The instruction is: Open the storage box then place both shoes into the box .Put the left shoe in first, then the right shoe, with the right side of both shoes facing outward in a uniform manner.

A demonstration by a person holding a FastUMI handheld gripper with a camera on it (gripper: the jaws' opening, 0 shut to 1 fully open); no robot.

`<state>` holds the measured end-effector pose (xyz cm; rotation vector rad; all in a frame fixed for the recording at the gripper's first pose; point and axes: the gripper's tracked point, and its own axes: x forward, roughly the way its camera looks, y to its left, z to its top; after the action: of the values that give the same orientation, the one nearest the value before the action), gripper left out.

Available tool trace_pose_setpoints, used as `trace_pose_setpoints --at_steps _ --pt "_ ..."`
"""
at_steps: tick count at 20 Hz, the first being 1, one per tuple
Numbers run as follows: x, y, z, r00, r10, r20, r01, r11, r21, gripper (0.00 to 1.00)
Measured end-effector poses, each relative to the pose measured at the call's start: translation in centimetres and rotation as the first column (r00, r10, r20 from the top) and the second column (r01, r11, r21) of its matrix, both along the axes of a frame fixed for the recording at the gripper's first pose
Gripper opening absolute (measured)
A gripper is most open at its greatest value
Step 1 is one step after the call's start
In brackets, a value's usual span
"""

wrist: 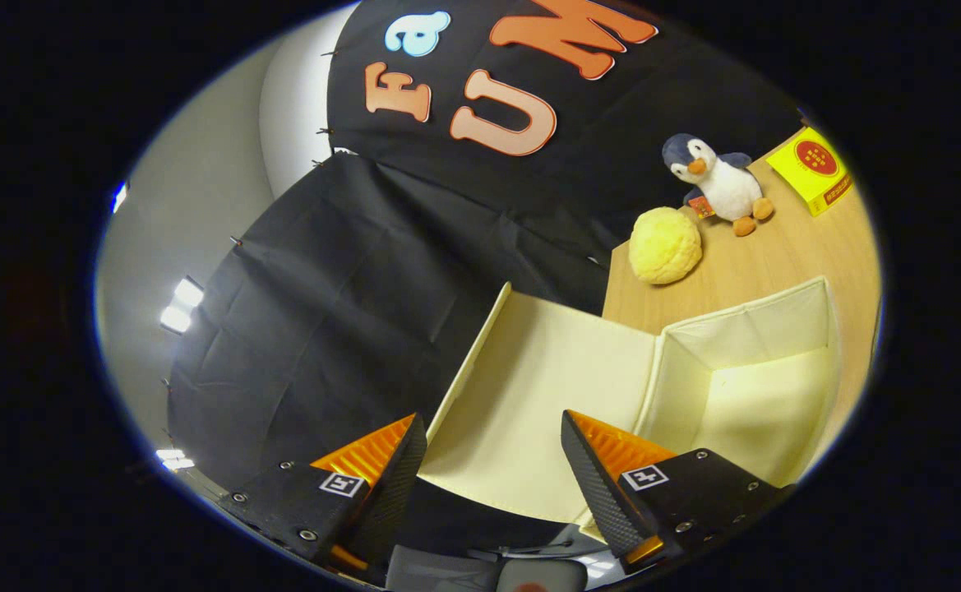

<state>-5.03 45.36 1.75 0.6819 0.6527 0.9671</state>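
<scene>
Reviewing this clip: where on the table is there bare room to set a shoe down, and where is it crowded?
Bare wood lies on the table between the open storage box and the plush penguin. The far end is crowded: yellow round plush, penguin and yellow carton. The box's inside is bare too. The gripper hangs open over the lid flap.

Walls: black cloth (340,312) hangs as the booth's wall, creased and pinned along its edges, in two panels meeting at a fold.
Room behind: a pale grey wall (192,214) shows to the left of the cloth, with a white rounded column (295,115) beside it.
Light: bright rectangular lamps (182,306) glow on the left, and another lamp (172,458) nearer.
Desk: a light wooden desk (776,247) stands at the right, its far edge against the cloth.
</scene>
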Motion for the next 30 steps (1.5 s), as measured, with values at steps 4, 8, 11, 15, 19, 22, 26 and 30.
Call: trace_pose_setpoints --at_steps 4,8,11,15,19,22,26,30 --pt "2.9 -5.8 -3.2 0.987 -0.141 0.08 0.15 0.98 -0.128 0.98" --pt "6.2 -13.7 -6.6 0.941 -0.309 0.14 0.335 0.91 -0.245 0.97" --pt "7.4 -19.7 -9.6 0.898 -0.411 0.158 0.44 0.836 -0.327 0.98" --pt "7.9 -26.3 -14.0 0.843 -0.506 0.183 0.53 0.727 -0.437 0.98" --pt "7.8 -31.7 -18.4 0.79 -0.572 0.219 0.588 0.607 -0.535 0.96" --pt "6.9 -34.1 -21.1 0.779 -0.586 0.222 0.583 0.548 -0.6 0.89" --pt "6.0 -35.2 -24.2 0.786 -0.59 0.185 0.547 0.524 -0.653 0.65" --pt "6.2 -34.2 -26.6 0.806 -0.574 0.143 0.502 0.535 -0.68 0.49"
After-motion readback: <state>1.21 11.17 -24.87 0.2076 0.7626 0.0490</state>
